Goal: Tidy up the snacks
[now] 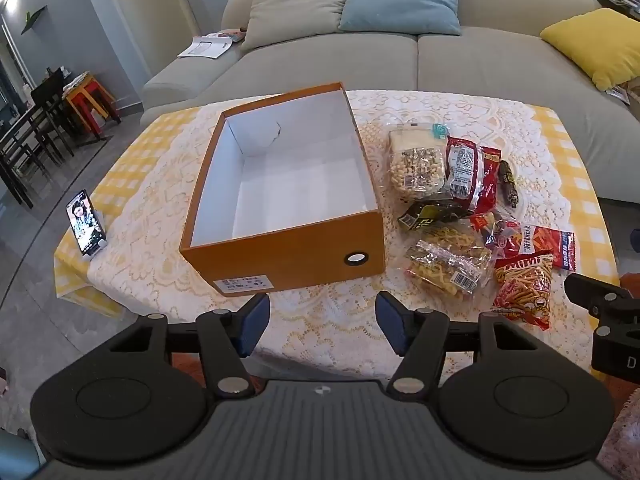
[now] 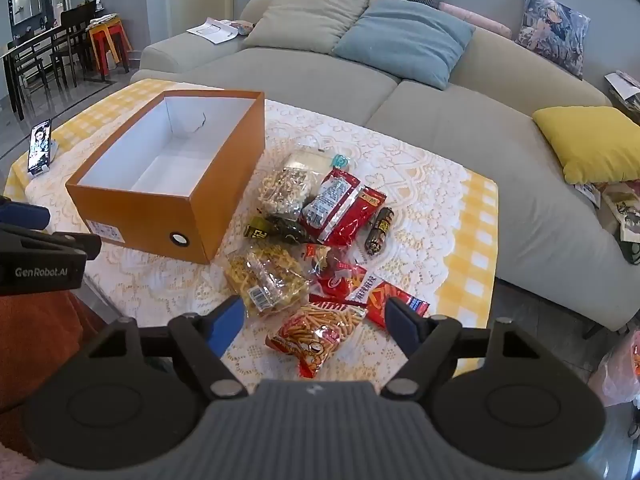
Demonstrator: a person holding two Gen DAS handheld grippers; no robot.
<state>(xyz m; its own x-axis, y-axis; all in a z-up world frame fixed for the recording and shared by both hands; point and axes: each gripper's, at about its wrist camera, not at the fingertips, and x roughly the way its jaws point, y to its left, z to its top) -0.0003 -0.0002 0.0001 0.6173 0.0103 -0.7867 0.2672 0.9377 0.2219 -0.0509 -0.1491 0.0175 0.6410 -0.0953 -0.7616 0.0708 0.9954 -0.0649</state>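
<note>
An orange box (image 1: 280,256) (image 2: 160,220) with a white, bare inside stands on the lace-covered table (image 1: 328,332) (image 2: 400,184). Right of it lies a pile of several snack packets: a clear bag of nuts (image 1: 418,164) (image 2: 286,188), a red packet (image 1: 474,172) (image 2: 340,208), a dark sausage stick (image 1: 509,184) (image 2: 379,230), a bag of yellow crisps (image 1: 448,264) (image 2: 266,280) and a bag of stick snacks (image 1: 524,288) (image 2: 316,332). My left gripper (image 1: 322,330) hangs open above the table's near edge, in front of the box. My right gripper (image 2: 316,324) is open above the stick snacks, not touching them.
A phone on a stand (image 1: 86,222) (image 2: 39,146) sits at the table's left corner. A grey sofa (image 1: 440,60) (image 2: 320,80) with blue and yellow cushions runs behind the table. Dark chairs and a red stool (image 1: 90,100) stand at the far left.
</note>
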